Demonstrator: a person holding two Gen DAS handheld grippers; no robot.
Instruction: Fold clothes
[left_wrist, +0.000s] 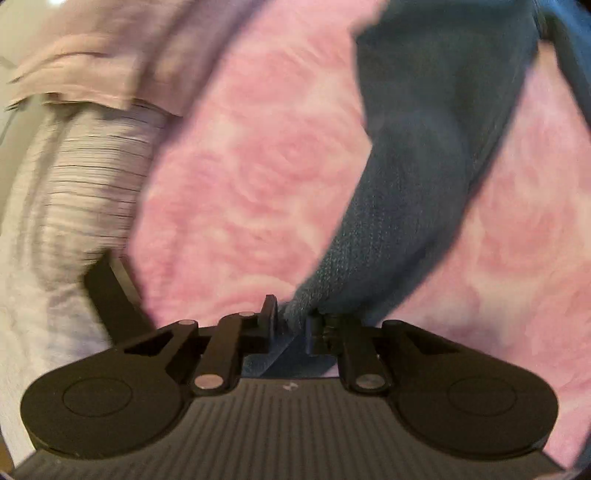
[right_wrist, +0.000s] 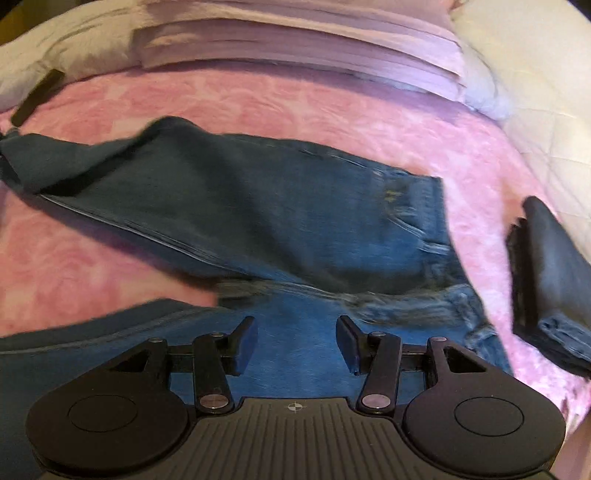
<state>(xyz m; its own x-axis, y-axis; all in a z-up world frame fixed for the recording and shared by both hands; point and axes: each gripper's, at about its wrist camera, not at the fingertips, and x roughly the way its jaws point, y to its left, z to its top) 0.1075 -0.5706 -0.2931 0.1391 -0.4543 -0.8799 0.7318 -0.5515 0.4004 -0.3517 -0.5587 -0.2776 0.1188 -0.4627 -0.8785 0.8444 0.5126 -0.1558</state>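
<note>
A pair of blue jeans (right_wrist: 280, 221) lies across a pink rose-patterned blanket (right_wrist: 258, 103), one leg folded back over the other. My left gripper (left_wrist: 293, 321) is shut on the hem end of a jeans leg (left_wrist: 406, 177) and holds it lifted above the blanket (left_wrist: 251, 177). My right gripper (right_wrist: 297, 341) is open, its fingers spread just above blue denim near the waist end, holding nothing. The lifted leg end shows at the far left of the right wrist view (right_wrist: 22, 155).
A folded dark garment (right_wrist: 546, 280) lies at the right on the blanket. Stacked lilac bedding (right_wrist: 295, 40) and white pillows (right_wrist: 517, 66) line the far side. A striped light cloth (left_wrist: 88, 192) and a dark flat object (left_wrist: 110, 291) lie at left.
</note>
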